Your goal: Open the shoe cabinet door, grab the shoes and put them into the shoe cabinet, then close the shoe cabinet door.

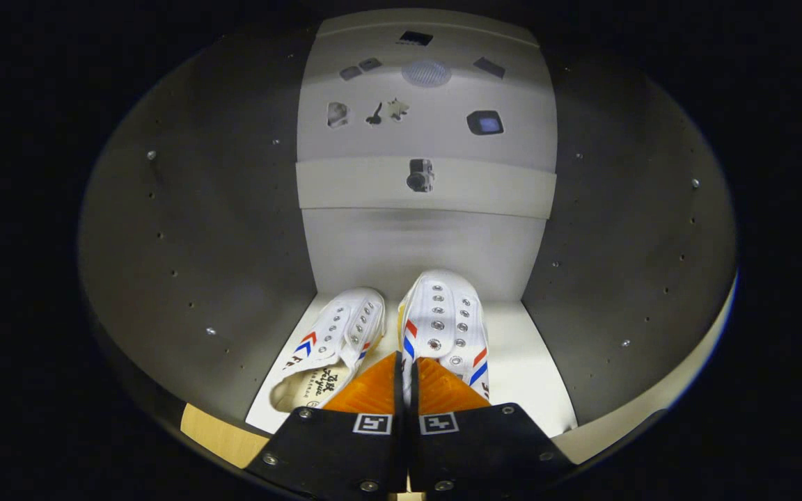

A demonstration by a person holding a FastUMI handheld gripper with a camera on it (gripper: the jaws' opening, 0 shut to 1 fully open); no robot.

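Note:
A pair of white canvas shoes with red and blue stripes lies toes-forward on the white floor [530,362] inside the shoe cabinet. The left shoe [337,330] leans a little to the left and its opening shows beside my left finger. The right shoe [444,316] lies just ahead of my right finger. My gripper [406,372] sits at the shoes' heel ends. Its fingers are closed to a thin slit, and a sliver of white shoe edge is pinched in that slit where the two shoes meet.
Grey side walls [199,229] [627,229] of the cabinet stand close on both sides, dotted with small holes. The white back wall [422,243] is just beyond the toes, with a pale band [491,189] across it higher up. A strip of wooden floor [216,435] shows at the lower left.

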